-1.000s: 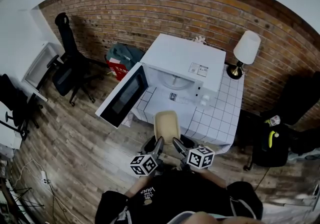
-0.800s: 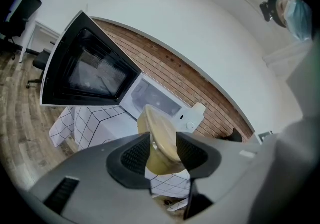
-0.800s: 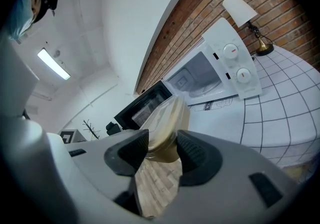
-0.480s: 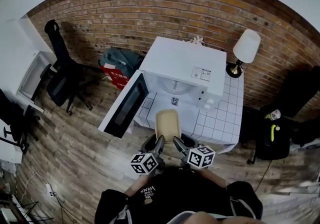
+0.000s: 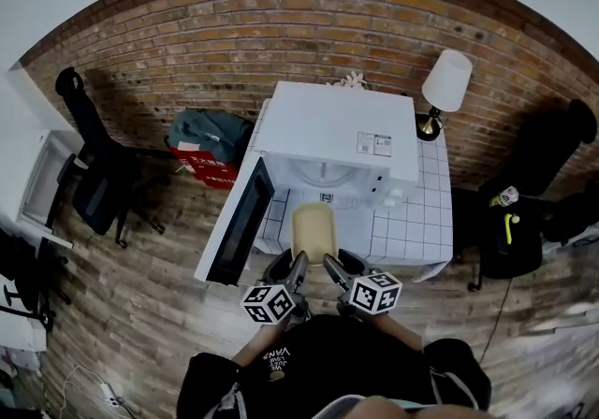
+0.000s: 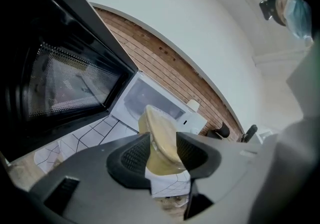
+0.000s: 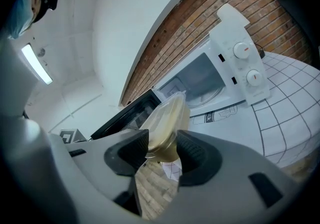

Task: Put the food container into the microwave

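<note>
A: Left gripper, state?
B: Closed on the food container. The near end of the container is pinched between the ribbed fingers. Only the container's thickness is left between them.

A: Right gripper?
B: Same. Its fingers are clamped on the same container, at the near rim. The beige contents are seen through the clear lid.

A: Where is the container logged?
B: It is held by both grippers, set side by side at its near edge. From the head view it is seen over the front of the white tiled desk, just in front of the microwave. Its long side is pointed at the cavity, and it is not yet inside.

A: Microwave?
B: The door is swung wide open to the left. The glass turntable is visible inside. Two knobs are seen on the right panel.

A: Anything else to be tagged?
B: A lamp is noted at the desk's rear right corner, against the brick wall. A red and green bag is noted on the wooden floor left of the desk. A black chair stands further left.
</note>
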The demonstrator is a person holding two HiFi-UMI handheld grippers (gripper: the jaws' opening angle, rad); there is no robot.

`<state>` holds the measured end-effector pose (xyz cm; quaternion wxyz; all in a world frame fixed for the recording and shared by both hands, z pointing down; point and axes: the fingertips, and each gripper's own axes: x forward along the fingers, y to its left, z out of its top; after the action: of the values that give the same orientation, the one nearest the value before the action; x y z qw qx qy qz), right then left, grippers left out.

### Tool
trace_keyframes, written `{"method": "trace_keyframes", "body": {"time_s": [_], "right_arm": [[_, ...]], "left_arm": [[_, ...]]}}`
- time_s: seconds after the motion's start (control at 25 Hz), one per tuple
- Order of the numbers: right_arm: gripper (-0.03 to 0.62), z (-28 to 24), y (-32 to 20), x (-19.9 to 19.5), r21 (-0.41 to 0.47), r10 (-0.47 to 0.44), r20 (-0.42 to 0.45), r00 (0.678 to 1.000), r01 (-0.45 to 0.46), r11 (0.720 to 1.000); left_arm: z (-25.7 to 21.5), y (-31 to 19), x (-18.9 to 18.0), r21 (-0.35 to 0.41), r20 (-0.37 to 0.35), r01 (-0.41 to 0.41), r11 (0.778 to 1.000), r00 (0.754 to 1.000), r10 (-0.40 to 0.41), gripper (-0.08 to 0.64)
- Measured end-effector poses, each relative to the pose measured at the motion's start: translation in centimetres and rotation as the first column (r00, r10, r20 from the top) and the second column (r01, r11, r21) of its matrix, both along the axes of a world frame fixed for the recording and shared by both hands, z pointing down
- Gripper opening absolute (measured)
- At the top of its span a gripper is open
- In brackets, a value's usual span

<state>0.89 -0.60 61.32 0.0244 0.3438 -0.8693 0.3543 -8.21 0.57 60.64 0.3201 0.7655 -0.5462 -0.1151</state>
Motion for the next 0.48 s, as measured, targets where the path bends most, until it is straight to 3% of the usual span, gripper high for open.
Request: {"method": "trace_keyframes", "body": {"time_s": [0.48], "right_arm": [[0.170,0.2,-0.7,-2.9,-0.003,0.148,0.017,0.989,-0.148,0.989]], "left_arm": [[-0.1,-2.5,-2.9,0.013,0.022,-0.143,0.990,0.990,0.142,0.169]]}}
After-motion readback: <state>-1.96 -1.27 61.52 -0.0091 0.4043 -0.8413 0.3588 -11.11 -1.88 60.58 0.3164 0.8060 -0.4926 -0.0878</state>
